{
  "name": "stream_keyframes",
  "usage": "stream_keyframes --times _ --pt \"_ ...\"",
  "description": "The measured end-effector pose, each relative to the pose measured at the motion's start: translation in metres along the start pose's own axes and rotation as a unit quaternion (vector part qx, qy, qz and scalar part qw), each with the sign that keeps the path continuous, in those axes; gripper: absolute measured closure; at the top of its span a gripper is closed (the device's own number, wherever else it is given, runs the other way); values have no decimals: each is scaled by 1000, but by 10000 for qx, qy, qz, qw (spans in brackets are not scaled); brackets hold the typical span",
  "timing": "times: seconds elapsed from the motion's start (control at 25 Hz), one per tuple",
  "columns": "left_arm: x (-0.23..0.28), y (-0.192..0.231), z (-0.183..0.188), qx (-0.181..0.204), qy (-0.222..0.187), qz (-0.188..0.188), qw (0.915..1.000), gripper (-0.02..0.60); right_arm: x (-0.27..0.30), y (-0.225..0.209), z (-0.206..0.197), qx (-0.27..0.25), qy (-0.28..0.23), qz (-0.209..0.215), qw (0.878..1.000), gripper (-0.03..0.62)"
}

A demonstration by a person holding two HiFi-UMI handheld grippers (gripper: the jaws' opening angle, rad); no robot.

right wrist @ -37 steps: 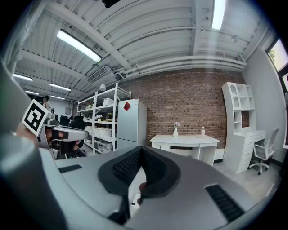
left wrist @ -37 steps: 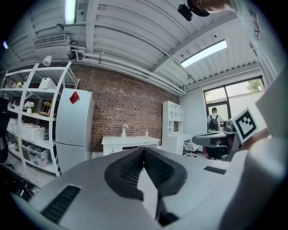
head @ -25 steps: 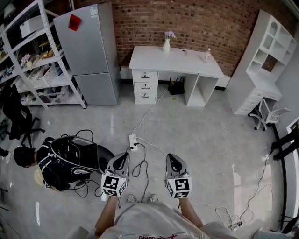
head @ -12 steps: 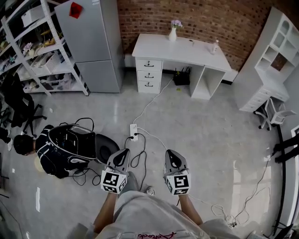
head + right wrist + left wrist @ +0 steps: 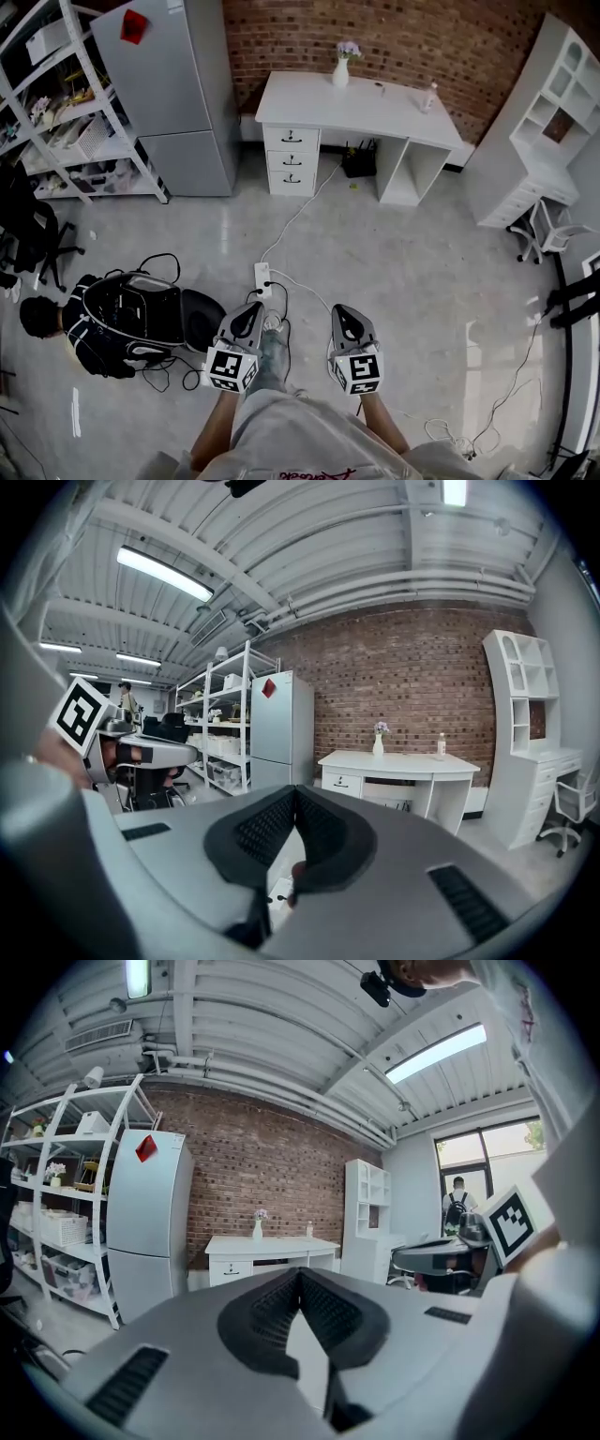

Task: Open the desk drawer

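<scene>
The white desk (image 5: 356,103) stands against the brick wall at the far end of the room. Its stack of three closed drawers (image 5: 291,159) is on its left side. Both grippers are held side by side over the floor, far short of the desk and pointing towards it. My left gripper (image 5: 249,313) is shut with nothing in it, and my right gripper (image 5: 343,317) is shut and empty too. In the left gripper view the desk (image 5: 272,1244) shows small beyond the closed left gripper (image 5: 300,1274). The right gripper view shows the desk (image 5: 398,761) and its top drawer (image 5: 342,782) past the right gripper (image 5: 296,792).
A grey fridge (image 5: 169,84) and white shelving (image 5: 56,112) stand left of the desk. A black backpack (image 5: 127,319) lies on the floor at the left. A power strip (image 5: 262,277) with cables lies just ahead. A white bookcase desk (image 5: 544,122) and chair (image 5: 544,234) are at the right.
Both grippers have moved forward together towards the desk. The power strip and backpack now lie closer to them in the head view. The jaws stay shut.
</scene>
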State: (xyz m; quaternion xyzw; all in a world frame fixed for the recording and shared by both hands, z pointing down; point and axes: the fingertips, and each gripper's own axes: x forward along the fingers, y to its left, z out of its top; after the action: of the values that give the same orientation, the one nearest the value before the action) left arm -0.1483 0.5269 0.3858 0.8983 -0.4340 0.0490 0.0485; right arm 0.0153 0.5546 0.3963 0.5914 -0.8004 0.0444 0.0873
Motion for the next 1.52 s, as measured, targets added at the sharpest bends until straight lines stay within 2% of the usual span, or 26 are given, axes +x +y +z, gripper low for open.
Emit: stream_keyframes --times 0.24,0.72,0.92,1.16,1.52 --pt "71 49 7 -43 10 -221 9997 571 82 -20 13 -49 119 -60 9999 577" --pt "200 192 44 -43 90 -304 9995 571 273 -45 67 -195 302 80 9993 577" --pt "247 243 54 -82 100 -452 9989 571 328 -55 80 -254 404 -32 9989 577" --pt "285 263 55 -85 150 -621 9979 571 354 -70 70 -141 600 -206 9979 577" --pt "336 274 54 -180 113 -658 9976 571 405 -85 72 -159 555 16 9983 577"
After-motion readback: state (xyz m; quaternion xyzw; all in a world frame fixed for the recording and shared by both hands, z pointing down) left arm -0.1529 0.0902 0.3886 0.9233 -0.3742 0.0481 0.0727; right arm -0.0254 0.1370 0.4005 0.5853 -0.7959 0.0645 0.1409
